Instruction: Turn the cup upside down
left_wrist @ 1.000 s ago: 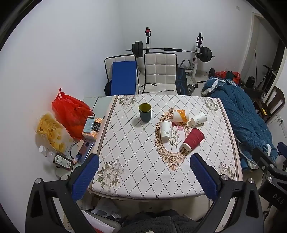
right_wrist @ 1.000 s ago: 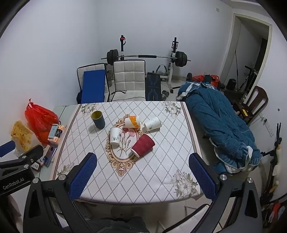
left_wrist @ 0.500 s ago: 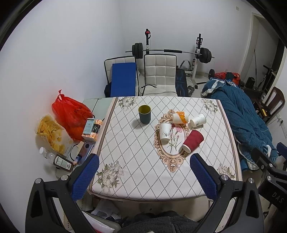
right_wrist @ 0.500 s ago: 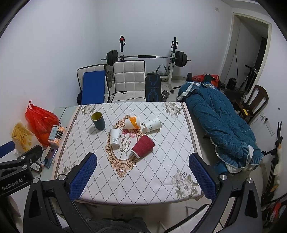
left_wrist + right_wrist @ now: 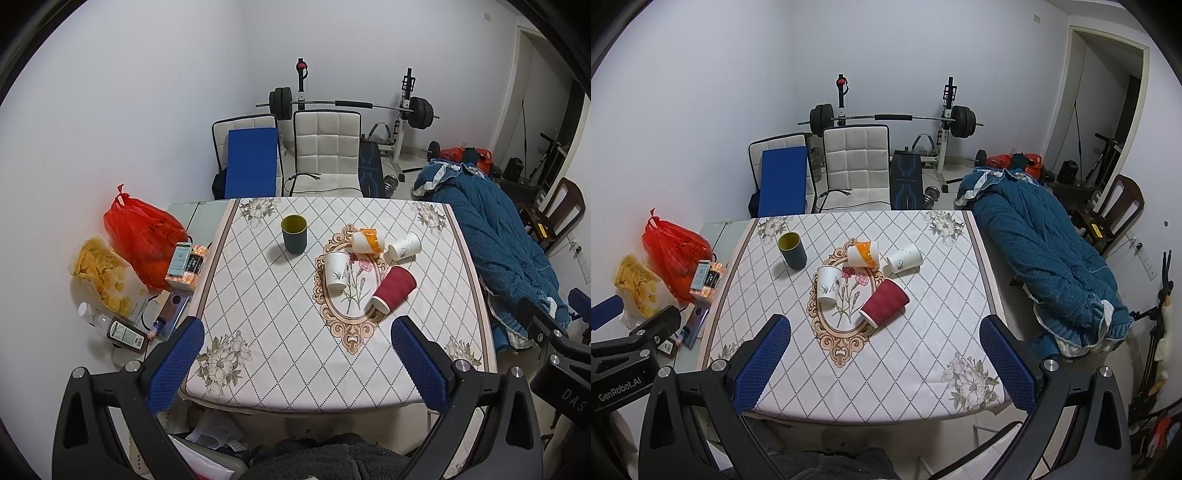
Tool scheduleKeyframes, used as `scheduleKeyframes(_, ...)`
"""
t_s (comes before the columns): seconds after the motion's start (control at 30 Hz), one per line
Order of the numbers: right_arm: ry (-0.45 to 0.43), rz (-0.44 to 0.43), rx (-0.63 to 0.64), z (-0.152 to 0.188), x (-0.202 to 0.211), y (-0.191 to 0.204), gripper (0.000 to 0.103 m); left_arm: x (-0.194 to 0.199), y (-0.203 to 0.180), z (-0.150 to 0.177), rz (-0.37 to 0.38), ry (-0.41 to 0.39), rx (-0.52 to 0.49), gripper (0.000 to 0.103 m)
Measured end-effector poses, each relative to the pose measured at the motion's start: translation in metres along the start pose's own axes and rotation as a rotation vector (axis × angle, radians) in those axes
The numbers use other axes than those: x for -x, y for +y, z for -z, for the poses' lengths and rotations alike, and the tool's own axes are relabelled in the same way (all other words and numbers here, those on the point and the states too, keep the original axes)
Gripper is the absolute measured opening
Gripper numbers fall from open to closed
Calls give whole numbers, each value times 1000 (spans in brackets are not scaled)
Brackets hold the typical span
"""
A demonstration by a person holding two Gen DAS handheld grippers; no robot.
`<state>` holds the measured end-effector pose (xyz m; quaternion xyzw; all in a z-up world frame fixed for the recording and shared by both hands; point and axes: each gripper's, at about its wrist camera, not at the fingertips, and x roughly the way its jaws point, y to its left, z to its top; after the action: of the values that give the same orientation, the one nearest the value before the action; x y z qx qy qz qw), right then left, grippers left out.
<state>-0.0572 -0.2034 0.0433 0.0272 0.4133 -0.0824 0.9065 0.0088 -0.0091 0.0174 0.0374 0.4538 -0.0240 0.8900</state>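
A dark green cup with a yellow inside stands upright on the patterned tablecloth. A white paper cup stands upright near the middle. A red ribbed cup, an orange and white cup and another white cup lie on their sides. My left gripper and my right gripper are both open and empty, held high above the table's near edge, far from the cups.
A red bag, a chip bag and small boxes and bottles sit left of the table. A blue quilt lies to the right. White chairs and a barbell rack stand behind.
Both views have drifted slightly back and up, so the table looks a little smaller. The cups have not moved and both grippers stay open.
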Motion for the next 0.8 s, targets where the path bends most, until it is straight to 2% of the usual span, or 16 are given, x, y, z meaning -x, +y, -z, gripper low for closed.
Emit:
scheduleKeyframes(0.73,-3,-6,-7,-5,2,3,103,1,-2,-3,0,-1,0,103)
scheduleKeyframes(0.8,-6,-7,-7,-13,2,-4,103,0,-1,-1,1,-2,-1,103)
